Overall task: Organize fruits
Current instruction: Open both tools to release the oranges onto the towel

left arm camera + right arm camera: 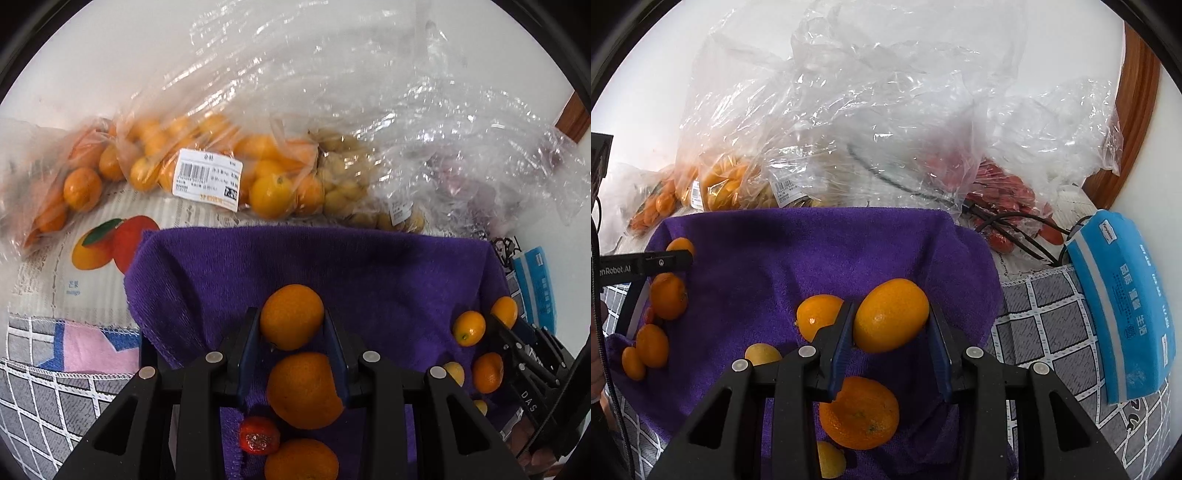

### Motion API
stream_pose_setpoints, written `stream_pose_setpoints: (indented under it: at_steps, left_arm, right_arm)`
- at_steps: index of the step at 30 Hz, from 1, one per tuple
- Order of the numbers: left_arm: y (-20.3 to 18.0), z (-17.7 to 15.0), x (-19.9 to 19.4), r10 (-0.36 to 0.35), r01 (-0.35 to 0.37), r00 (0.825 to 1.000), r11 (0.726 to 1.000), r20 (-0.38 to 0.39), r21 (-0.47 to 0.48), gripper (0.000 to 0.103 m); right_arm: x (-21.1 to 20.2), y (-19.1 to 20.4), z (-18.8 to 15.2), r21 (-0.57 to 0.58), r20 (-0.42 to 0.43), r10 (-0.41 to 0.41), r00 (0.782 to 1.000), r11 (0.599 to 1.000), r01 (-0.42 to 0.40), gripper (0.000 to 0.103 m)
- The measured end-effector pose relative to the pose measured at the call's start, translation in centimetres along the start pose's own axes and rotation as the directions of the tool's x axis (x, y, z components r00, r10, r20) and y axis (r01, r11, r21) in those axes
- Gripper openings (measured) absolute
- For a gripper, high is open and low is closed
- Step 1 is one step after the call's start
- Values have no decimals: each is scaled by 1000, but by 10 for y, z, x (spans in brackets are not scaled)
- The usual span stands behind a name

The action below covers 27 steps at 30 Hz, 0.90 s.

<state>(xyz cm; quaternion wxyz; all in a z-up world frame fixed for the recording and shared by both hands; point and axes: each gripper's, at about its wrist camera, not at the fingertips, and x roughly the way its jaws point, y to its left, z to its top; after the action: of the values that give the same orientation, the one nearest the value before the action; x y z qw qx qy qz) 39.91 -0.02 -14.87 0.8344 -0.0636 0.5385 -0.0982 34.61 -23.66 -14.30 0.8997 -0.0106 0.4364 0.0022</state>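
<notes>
A purple towel carries several loose citrus fruits. In the left wrist view my left gripper is shut on a round mandarin just above the towel. Right behind it lie another mandarin, a small red fruit and a third mandarin. In the right wrist view my right gripper is shut on a smooth oval orange fruit. A similar fruit sits just left of its left finger, and a rough mandarin lies under the jaws.
Clear plastic bags line the far edge: mandarins, labelled kumquats, pale yellow fruit and red fruit. A blue tissue pack lies right of the towel on a grey checked cloth. Black cables run beside it.
</notes>
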Motion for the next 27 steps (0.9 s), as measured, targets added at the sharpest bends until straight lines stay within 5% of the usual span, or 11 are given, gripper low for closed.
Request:
stream_pose_setpoints:
  at_steps: [15,27]
  left_arm:
    - [-9,-4,-20,14,-14,1000,1000,28,16,41]
    - [-28,-61,-120,67,-76,983,996,172,47,58]
  right_arm:
    - [-19,9,2,-23,30,2,1000,1000,-2,50]
    - [-129,25,-19,-3,150,16,989,1000,-16,70]
